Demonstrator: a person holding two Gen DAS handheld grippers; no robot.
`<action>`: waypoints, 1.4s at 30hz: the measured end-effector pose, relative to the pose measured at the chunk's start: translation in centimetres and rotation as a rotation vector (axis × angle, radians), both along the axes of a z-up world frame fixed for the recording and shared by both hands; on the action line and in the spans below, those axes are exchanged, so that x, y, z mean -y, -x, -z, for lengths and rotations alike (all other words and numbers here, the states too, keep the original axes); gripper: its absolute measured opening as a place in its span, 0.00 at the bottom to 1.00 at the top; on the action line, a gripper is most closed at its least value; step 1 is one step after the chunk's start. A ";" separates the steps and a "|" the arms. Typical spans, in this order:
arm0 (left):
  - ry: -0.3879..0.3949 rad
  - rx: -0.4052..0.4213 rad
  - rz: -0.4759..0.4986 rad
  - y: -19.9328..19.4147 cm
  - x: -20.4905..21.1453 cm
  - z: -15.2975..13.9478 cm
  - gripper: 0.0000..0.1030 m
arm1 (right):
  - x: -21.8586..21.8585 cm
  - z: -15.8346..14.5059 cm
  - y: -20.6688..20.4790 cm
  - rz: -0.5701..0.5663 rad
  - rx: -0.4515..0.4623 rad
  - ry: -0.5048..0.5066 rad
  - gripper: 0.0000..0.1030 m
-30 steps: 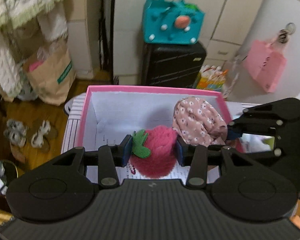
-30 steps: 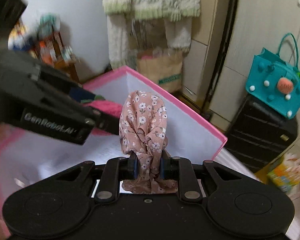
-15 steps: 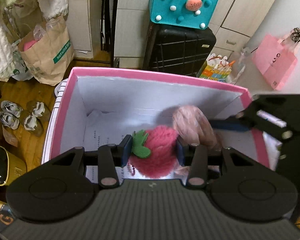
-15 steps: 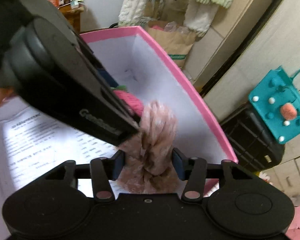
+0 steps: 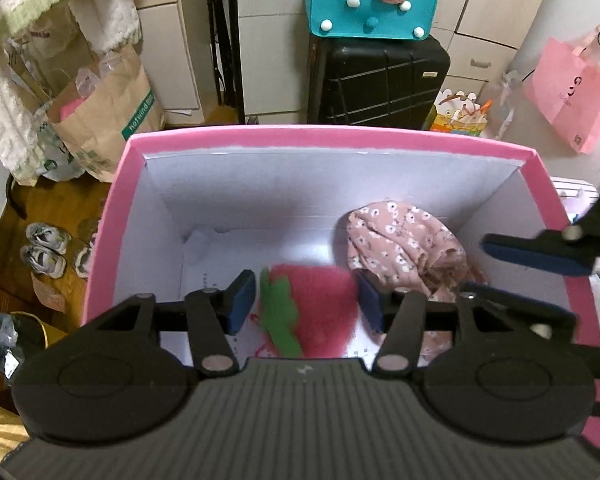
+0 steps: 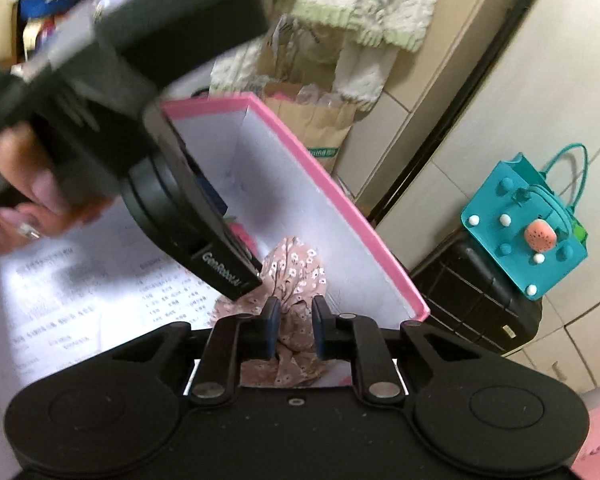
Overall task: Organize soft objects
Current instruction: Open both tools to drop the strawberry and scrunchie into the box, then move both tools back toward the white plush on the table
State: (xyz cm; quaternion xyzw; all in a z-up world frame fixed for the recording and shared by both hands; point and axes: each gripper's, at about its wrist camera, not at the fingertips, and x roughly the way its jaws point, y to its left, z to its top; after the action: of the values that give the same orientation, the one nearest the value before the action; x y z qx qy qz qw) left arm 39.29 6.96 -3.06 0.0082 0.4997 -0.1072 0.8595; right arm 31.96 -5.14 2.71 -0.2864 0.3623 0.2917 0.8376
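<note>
Both soft things are lying inside the pink box — left gripper is opening around the strawberry plush, right gripper is pinching the floral cloth between its pads.

Strawberry plush in box, left of cloth bundle

Both tools angled downward, side by side

The left tool points steeply down with its jaws opening; the blue pads stand clear of what lies between them. A hand grips its black body, fingers curled beneath, as the right wrist view shows. The right tool tilts down as well, jaws drawn close together, its pads parallel and facing each other.
</note>
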 end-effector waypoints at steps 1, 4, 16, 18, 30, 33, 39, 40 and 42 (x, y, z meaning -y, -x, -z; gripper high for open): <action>-0.004 0.004 0.003 0.1 -0.1 -0.1 0.58 | 0.4 -0.6 0.5 0.010 -0.009 -0.028 0.18; 0.004 0.021 0.027 1.0 -0.2 -0.8 0.61 | 1.5 -2.0 1.6 0.032 -0.044 -0.090 0.19; -0.062 0.184 0.177 10.5 -0.8 -7.9 0.69 | 9.3 -7.5 9.5 0.161 -0.150 -0.331 0.32; -0.073 0.200 0.197 12.3 -0.7 -9.1 0.70 | 10.5 -7.9 10.9 0.183 -0.137 -0.343 0.34; -0.093 0.228 0.289 21.8 0.7 -13.9 0.76 | 15.3 -10.5 19.4 0.228 -0.054 -0.396 0.44; -0.096 0.259 0.303 24.1 1.3 -14.6 0.78 | 16.1 -10.6 21.3 0.223 -0.034 -0.403 0.49; -0.103 0.303 0.373 28.2 3.4 -14.9 0.81 | 17.2 -9.7 24.5 0.221 -0.028 -0.411 0.54; -0.104 0.306 0.383 28.8 3.8 -14.9 0.82 | 17.4 -9.3 24.9 0.221 -0.030 -0.411 0.55; -0.105 0.305 0.406 29.5 4.6 -14.5 0.82 | 17.7 -8.7 25.5 0.220 -0.038 -0.412 0.56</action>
State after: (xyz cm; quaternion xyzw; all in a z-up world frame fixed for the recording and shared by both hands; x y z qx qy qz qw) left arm 9.77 2.36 11.46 0.1692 0.3572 -0.2490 0.8842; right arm 6.47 -22.79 11.39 -0.0626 0.3398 0.2715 0.8983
